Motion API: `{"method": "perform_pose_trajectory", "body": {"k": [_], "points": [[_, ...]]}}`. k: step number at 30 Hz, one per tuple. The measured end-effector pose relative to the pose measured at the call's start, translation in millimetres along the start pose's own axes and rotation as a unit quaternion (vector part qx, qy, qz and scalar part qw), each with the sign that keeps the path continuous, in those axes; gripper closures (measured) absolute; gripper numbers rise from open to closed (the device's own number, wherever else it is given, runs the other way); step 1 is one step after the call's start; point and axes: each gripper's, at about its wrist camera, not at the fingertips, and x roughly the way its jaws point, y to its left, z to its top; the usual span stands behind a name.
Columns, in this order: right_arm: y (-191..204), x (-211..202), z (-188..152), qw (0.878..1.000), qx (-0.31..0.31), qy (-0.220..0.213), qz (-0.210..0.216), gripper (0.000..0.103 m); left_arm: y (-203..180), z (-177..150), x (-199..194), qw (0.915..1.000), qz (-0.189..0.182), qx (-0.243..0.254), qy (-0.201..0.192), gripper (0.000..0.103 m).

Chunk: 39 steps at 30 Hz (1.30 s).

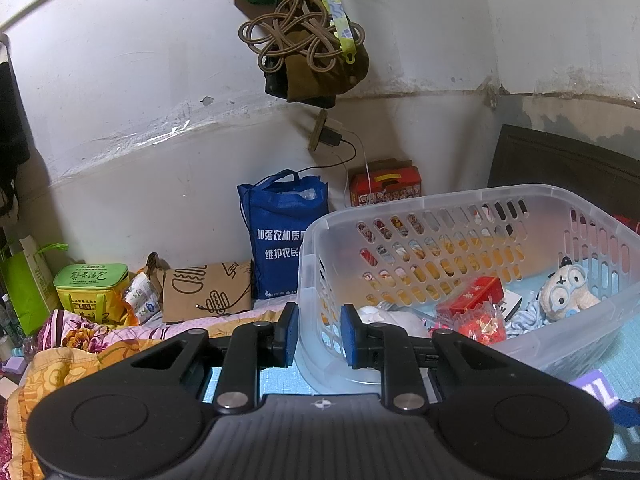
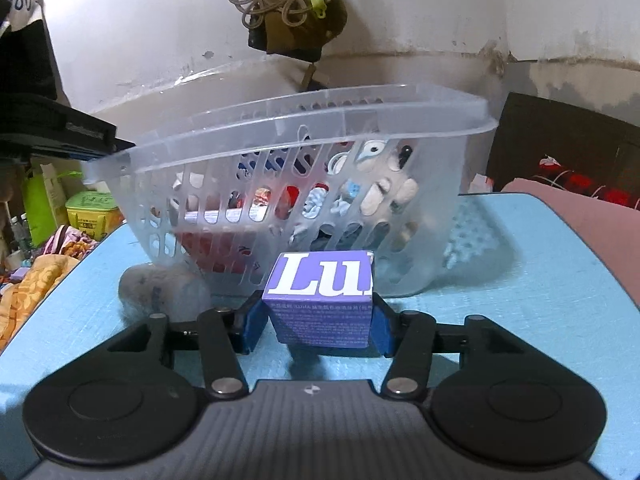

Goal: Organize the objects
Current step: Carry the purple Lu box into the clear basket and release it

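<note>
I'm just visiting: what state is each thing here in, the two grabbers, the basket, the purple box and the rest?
basket: tilted, one side raised off the blue mat, partly filled.
left gripper: shut on the basket's edge.
right gripper: shut on the purple box.
purple box: closed, outside the basket.
plush toy: lying inside the basket.
blue bag: upright by the wall.

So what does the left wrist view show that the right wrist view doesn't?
Left only: the blue bag, the red tin by the wall, and the left gripper clamping the basket rim. Right only: the right gripper around the purple box, plainly. Both: the basket with its plush toy and the green box.
</note>
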Motion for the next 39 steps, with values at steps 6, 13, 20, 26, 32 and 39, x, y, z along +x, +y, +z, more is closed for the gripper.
{"method": "perform_pose_trajectory", "body": {"k": [6, 13, 20, 26, 32, 39], "points": [[-1, -33, -12, 0.998, -0.043, -0.048, 0.000, 0.046, 0, 0, 0, 1.0000, 0.000, 0.000, 0.000, 0.077], [-5, -78, -6, 0.994, -0.043, -0.095, 0.026, 0.046, 0, 0, 0, 1.0000, 0.000, 0.000, 0.000, 0.077], [-3, -113, 54, 0.983, -0.057, -0.166, 0.054, 0.046, 0, 0, 0, 1.0000, 0.000, 0.000, 0.000, 0.077], [7, -41, 143, 0.989, -0.084, -0.100, 0.066, 0.046, 0, 0, 0, 1.0000, 0.000, 0.000, 0.000, 0.078], [23, 28, 161, 0.992, -0.117, -0.040, 0.026, 0.003, 1, 0, 0, 1.0000, -0.001, 0.000, -0.001, 0.077], [24, 18, 151, 0.989, -0.110, -0.097, -0.033, 0.000, 2, 0, 1, 1.0000, -0.002, 0.000, -0.001, 0.077]]}}
